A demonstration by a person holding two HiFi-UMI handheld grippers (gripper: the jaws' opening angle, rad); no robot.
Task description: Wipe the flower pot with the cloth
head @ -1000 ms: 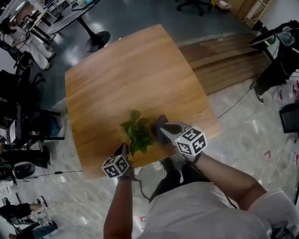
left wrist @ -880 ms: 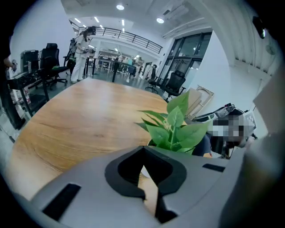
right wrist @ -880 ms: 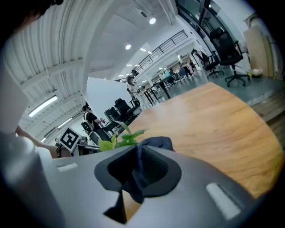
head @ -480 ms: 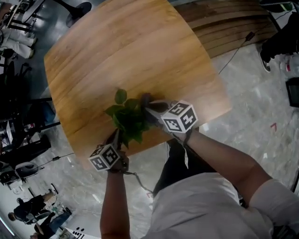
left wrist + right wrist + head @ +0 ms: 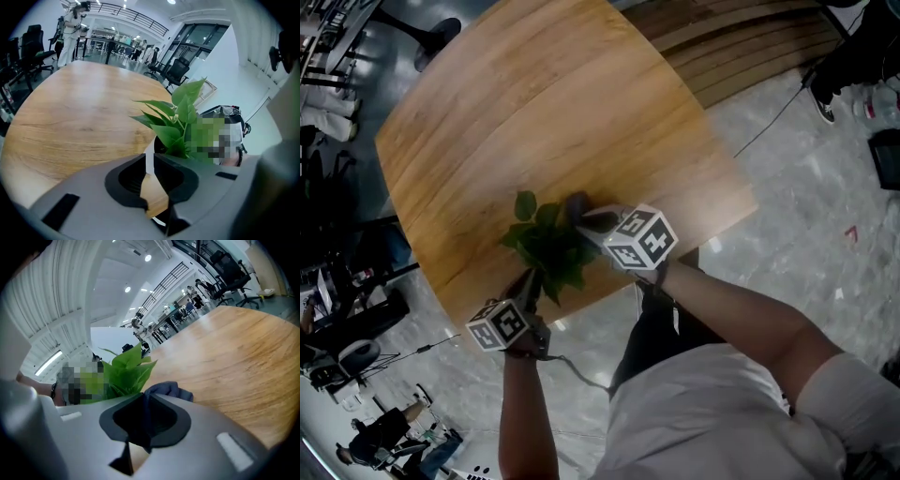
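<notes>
A small white flower pot (image 5: 149, 158) with a green leafy plant (image 5: 546, 246) stands near the wooden table's front edge. My left gripper (image 5: 532, 282) comes in from the near side and is shut on the pot's thin white rim, which shows between its jaws in the left gripper view. My right gripper (image 5: 587, 222) is shut on a dark blue-grey cloth (image 5: 167, 390) and holds it against the plant's right side; the cloth (image 5: 577, 206) bunches just past the fingertips. The leaves hide most of the pot in the head view.
The round-cornered wooden table (image 5: 525, 122) stretches away beyond the plant. Its front edge (image 5: 609, 292) runs just under the grippers. Office chairs (image 5: 177, 72) and people stand on the far side of the room; wooden planks (image 5: 741, 47) lie on the floor at the right.
The head camera has swung, so table and plant sit further left and up in the picture. Both grippers keep their holds at the pot; the right one with the cloth stays at the plant's side.
</notes>
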